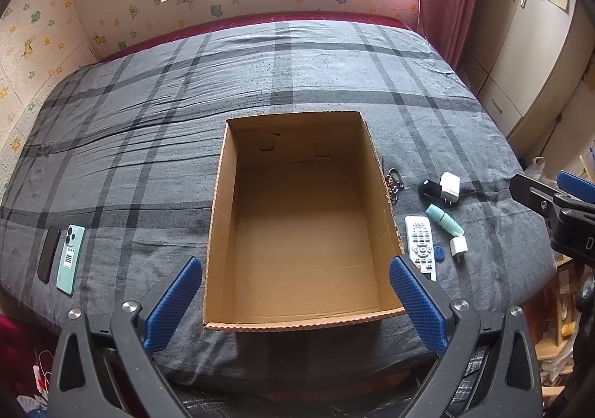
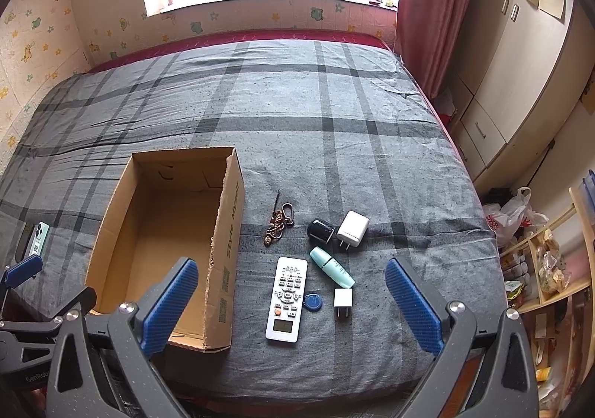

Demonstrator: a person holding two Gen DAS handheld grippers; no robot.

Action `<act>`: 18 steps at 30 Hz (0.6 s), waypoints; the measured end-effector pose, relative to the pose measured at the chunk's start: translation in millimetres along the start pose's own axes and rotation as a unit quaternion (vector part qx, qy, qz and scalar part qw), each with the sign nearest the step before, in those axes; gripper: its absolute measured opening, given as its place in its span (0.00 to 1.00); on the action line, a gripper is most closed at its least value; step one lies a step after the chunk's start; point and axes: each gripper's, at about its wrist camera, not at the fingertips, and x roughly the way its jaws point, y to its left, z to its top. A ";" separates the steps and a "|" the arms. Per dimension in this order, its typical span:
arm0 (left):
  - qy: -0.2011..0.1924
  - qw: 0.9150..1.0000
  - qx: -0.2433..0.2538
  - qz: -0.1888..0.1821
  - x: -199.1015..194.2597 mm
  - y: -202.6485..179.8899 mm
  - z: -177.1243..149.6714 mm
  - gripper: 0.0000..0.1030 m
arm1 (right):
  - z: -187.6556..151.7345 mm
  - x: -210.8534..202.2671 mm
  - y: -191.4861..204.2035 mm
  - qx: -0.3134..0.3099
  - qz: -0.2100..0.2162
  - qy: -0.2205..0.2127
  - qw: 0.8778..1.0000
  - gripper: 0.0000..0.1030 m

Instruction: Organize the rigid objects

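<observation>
An open cardboard box [image 1: 223, 217] [image 2: 227, 232] lies on the grey plaid bed, nothing inside. Right of it lie a white remote [image 2: 285, 299] [image 1: 421, 245], a blue key fob [image 2: 313, 302], a small white plug [image 2: 342, 301], a mint tube [image 2: 331, 266] [image 1: 444, 220], a black cap-shaped item [image 2: 319, 231], a larger white charger [image 2: 352, 228] [image 1: 449, 186] and a keychain [image 2: 279, 222]. Left of the box sit a mint phone [image 1: 70, 259] and a dark phone [image 1: 48, 253]. My left gripper [image 1: 295, 301] hangs open over the box's near end. My right gripper [image 2: 290, 301] is open above the remote.
The bed's near edge runs just under both grippers. A wardrobe [image 2: 520, 83] and a red curtain [image 2: 427, 9] stand at the right, with cluttered shelves [image 2: 550, 269] and a plastic bag [image 2: 513, 213] beside the bed. The wall and window lie beyond the far side.
</observation>
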 end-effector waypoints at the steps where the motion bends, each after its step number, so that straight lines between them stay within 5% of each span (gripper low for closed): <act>1: 0.000 1.000 0.000 -0.002 0.1 0.4 0.0 1.00 | -0.1 0.3 0.0 0.000 0.000 0.000 1.000 1.00; 18: 0.004 1.000 -0.010 -0.005 6.2 8.7 0.6 1.00 | 1.5 2.3 2.0 0.005 -0.002 0.001 1.000 1.00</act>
